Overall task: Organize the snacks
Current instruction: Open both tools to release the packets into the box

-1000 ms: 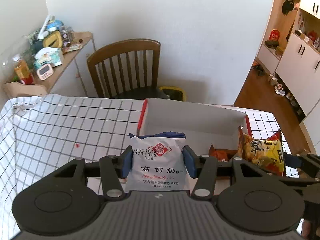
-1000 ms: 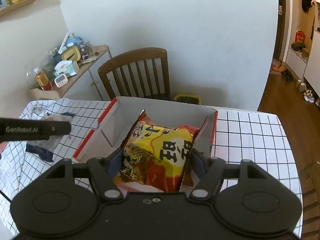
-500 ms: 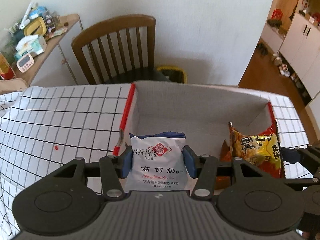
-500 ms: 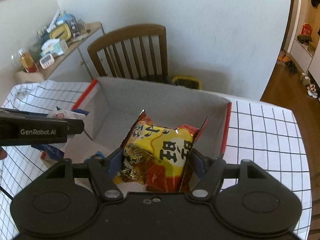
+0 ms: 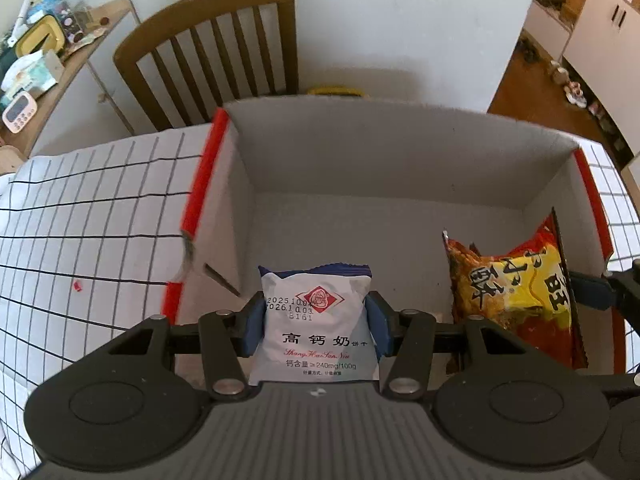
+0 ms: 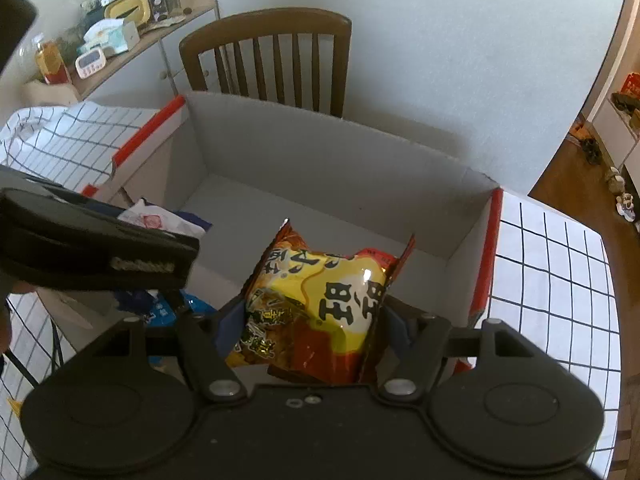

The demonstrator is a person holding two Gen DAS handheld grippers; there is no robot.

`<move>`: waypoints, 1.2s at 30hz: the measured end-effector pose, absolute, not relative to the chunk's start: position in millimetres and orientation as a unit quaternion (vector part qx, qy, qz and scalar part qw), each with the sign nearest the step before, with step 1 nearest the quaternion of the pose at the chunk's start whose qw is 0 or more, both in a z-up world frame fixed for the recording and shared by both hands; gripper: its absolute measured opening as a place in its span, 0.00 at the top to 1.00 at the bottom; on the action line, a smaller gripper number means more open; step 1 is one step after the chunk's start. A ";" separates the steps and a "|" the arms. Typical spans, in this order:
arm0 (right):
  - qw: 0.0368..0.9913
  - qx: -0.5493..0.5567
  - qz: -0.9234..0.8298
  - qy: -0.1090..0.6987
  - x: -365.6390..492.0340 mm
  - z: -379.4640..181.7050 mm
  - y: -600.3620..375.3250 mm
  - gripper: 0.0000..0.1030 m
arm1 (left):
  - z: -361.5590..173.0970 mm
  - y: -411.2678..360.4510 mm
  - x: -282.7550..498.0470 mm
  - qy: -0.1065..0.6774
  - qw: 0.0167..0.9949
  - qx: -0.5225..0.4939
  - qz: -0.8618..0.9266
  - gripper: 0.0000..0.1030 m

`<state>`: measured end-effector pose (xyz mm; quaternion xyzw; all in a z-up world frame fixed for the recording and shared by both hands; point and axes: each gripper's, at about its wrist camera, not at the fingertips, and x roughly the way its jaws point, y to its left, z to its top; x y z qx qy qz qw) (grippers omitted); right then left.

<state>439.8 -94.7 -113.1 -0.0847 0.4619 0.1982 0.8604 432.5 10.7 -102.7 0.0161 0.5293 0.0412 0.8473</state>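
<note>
Left gripper (image 5: 315,328) clamped on white-and-blue biscuit packet (image 5: 316,332); right gripper (image 6: 308,320) pinching yellow-and-red crinkly snack bag (image 6: 320,304); both poised inside white cardboard box with red edges (image 5: 360,160).

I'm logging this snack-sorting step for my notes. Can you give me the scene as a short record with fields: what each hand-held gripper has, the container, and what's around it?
left hand-held gripper: shut on white biscuit packet, over the box
right hand-held gripper: shut on yellow snack bag, over the box
container: open box, red rim, grey inside
already in box: blue packet, partly hidden
surface: checked tablecloth
behind: wooden chair
</note>
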 end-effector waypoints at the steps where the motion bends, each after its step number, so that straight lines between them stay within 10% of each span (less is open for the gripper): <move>1: 0.860 -0.088 0.198 0.462 439.4 -113.9 -93.7 0.32 | -105.2 9.4 432.5 0.531 0.846 0.019 0.041 0.49; 36: 0.885 -0.078 0.200 0.414 390.5 -61.6 -99.8 0.14 | -35.7 23.6 374.4 0.480 0.876 -0.011 0.030 0.39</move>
